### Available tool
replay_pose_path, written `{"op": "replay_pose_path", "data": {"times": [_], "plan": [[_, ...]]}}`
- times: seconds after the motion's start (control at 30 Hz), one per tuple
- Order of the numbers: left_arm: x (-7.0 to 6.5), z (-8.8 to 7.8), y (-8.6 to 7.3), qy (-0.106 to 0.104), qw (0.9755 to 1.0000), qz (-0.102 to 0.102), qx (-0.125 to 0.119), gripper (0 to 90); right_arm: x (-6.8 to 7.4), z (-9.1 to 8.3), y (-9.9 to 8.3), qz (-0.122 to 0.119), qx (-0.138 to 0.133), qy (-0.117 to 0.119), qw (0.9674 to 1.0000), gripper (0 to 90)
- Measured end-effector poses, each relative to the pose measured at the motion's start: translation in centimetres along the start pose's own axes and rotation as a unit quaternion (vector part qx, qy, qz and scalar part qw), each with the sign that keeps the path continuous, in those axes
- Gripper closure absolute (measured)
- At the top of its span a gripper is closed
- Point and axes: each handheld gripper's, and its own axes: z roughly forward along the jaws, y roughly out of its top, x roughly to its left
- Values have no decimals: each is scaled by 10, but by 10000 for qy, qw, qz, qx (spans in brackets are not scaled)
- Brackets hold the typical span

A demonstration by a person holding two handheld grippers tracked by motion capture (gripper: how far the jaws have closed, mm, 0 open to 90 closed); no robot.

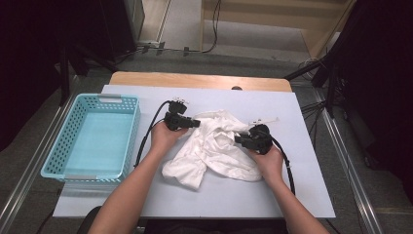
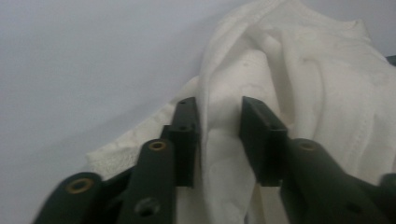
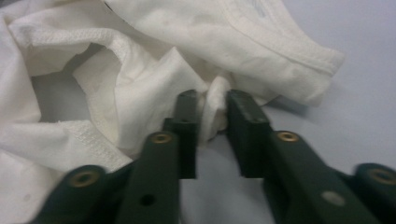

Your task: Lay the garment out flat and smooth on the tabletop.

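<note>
A crumpled white garment [image 1: 214,146] lies in the middle of the pale table [image 1: 302,190]. My left gripper [image 1: 197,123] is at the garment's upper left edge. In the left gripper view a raised fold of the garment [image 2: 317,84] fills the gap of the left gripper [image 2: 219,116], with both pads against it. My right gripper [image 1: 237,140] meets the garment from its right side. The right gripper view has a small bunched fold near a hem of the garment [image 3: 140,88] pinched by the right gripper [image 3: 212,105].
A light blue perforated basket [image 1: 73,126] stands on the table's left side, nothing in it. A wooden board edge [image 1: 199,80] runs behind the table. Black cables trail from both grippers across the tabletop. Bare tabletop lies in front of and to the right of the garment.
</note>
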Motion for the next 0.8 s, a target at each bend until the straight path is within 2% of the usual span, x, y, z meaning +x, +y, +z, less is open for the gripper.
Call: {"op": "replay_pose_path", "data": {"times": [0.03,0.07,0.17,0.3,0.37,0.5,0.57,0.6,0.63,0.8], "plan": [[0,0,0,0,10000,0,0,747,0,0,0,0,0,0,10000,748],[-1,-1,0,98,9999,62,58,796,-3,0,0,83,32,136,9999,815],[-1,-5,1,148,9998,10,93,863,-3,-4,1,21,78,10,10000,833],[-3,-11,4,83,9999,-43,52,870,-12,-20,3,131,-95,-14,9999,836],[-5,-20,7,-136,9996,-233,-104,869,-17,-29,3,144,-142,-51,9998,836],[-8,-28,10,-239,9991,-270,-237,868,-27,-41,1,211,-247,-100,9994,837],[-12,-38,12,-360,9981,-326,-388,868,-39,-54,0,315,-363,-141,9987,838],[-12,-38,12,-360,9981,-326,-388,868,-39,-54,0,315,-363,-141,9987,838],[-13,-43,13,-418,9975,-338,-450,868,-45,-62,-1,384,-424,-192,9982,838],[-11,-48,11,-499,9967,-430,-467,867,-57,-76,-3,552,-492,-290,9968,838]]}}
